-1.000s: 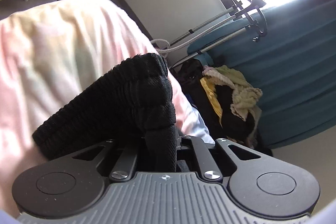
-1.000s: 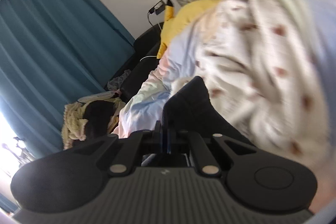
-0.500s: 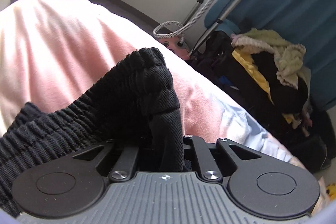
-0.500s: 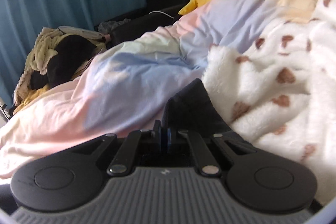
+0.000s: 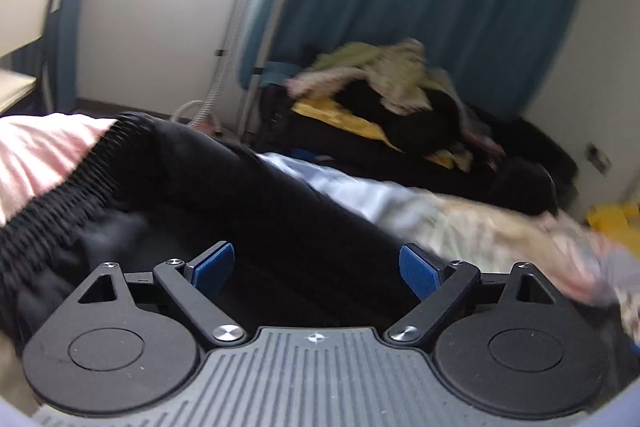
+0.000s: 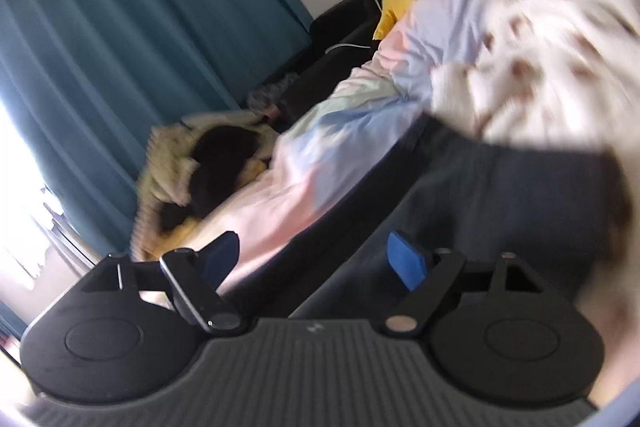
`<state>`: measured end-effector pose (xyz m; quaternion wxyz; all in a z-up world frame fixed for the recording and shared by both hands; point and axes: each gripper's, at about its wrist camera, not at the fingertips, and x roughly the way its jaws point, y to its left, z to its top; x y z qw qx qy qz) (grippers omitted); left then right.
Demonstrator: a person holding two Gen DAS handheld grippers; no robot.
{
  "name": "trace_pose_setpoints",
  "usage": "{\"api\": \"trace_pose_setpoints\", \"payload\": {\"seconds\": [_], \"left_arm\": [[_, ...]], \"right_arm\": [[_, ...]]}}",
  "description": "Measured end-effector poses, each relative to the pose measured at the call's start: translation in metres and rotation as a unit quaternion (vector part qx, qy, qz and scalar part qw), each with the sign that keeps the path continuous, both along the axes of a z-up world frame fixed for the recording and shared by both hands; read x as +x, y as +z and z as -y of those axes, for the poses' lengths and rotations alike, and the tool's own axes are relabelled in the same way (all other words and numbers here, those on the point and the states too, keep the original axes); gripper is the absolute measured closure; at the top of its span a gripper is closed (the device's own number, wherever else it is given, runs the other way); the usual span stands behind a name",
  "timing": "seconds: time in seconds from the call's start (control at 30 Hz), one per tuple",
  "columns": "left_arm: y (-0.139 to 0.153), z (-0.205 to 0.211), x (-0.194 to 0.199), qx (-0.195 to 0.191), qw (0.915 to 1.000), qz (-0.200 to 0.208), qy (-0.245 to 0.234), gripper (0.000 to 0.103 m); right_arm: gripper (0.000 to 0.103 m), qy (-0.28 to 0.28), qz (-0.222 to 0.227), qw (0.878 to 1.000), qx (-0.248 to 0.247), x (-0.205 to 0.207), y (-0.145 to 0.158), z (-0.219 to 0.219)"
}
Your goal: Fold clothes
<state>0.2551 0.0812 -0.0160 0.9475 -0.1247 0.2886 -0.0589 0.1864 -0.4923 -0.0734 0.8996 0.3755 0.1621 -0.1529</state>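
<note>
- Now my left gripper (image 5: 316, 267) and right gripper (image 6: 312, 259) both stand spread, holding nothing.
- The black garment (image 5: 248, 203) lies on the bed (image 5: 420, 203) beneath them.
- Risk: blurred views, so a regrab could pinch the duvet (image 6: 320, 163) too.

My left gripper (image 5: 316, 265) now spread wide, black pants (image 5: 248, 195) let go onto the bed, my right gripper (image 6: 316, 257) likewise released and spread
</note>
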Motion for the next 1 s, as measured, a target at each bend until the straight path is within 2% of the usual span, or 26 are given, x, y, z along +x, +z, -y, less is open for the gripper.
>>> {"api": "trace_pose_setpoints", "payload": {"seconds": [0.07, 0.13, 0.2, 0.27, 0.33, 0.47, 0.6, 0.73, 0.83, 0.97, 1.0], "left_arm": [[0.001, 0.032, -0.036, 0.025, 0.9991, 0.015, -0.032, 0.011], [-0.001, 0.055, -0.072, 0.027, 0.9978, 0.03, -0.052, 0.011], [-0.004, 0.073, -0.101, 0.032, 0.9965, 0.038, -0.068, 0.011], [-0.012, 0.085, -0.121, 0.041, 0.9947, 0.043, -0.084, 0.011], [-0.024, 0.095, -0.127, 0.07, 0.991, 0.042, -0.105, 0.011], [-0.05, 0.106, -0.122, 0.15, 0.9816, 0.042, -0.11, 0.014], [-0.066, 0.112, -0.107, 0.163, 0.9791, 0.039, -0.116, 0.021], [-0.077, 0.12, -0.095, 0.183, 0.9754, 0.052, -0.11, 0.022], [-0.085, 0.126, -0.086, 0.199, 0.9722, 0.062, -0.106, 0.023], [-0.095, 0.134, -0.076, 0.216, 0.968, 0.077, -0.101, 0.024], [-0.096, 0.133, -0.075, 0.211, 0.9687, 0.083, -0.1, 0.03]], "right_arm": [[0.019, -0.017, 0.009, 0.998, 0.053, -0.024, -0.007, -0.017], [0.019, -0.024, 0.017, 0.994, 0.102, -0.044, -0.014, -0.033], [0.019, -0.027, 0.005, 0.989, 0.145, -0.057, -0.018, -0.041], [0.019, -0.03, 0.007, 0.983, 0.179, -0.071, -0.018, -0.045], [0.019, -0.024, 0.006, 0.982, 0.187, -0.079, -0.019, -0.047], [0.025, -0.033, -0.005, 0.978, 0.206, -0.081, -0.031, -0.045], [0.029, -0.029, -0.004, 0.98, 0.199, -0.067, -0.038, -0.046], [0.032, -0.034, -0.02, 0.981, 0.19, -0.048, -0.052, -0.046], [0.046, -0.032, -0.011, 0.985, 0.171, -0.036, -0.054, -0.046], [0.081, -0.039, 0.032, 0.99, 0.131, -0.03, -0.045, -0.044], [0.084, -0.04, 0.045, 0.99, 0.126, -0.03, -0.043, -0.044]]}}
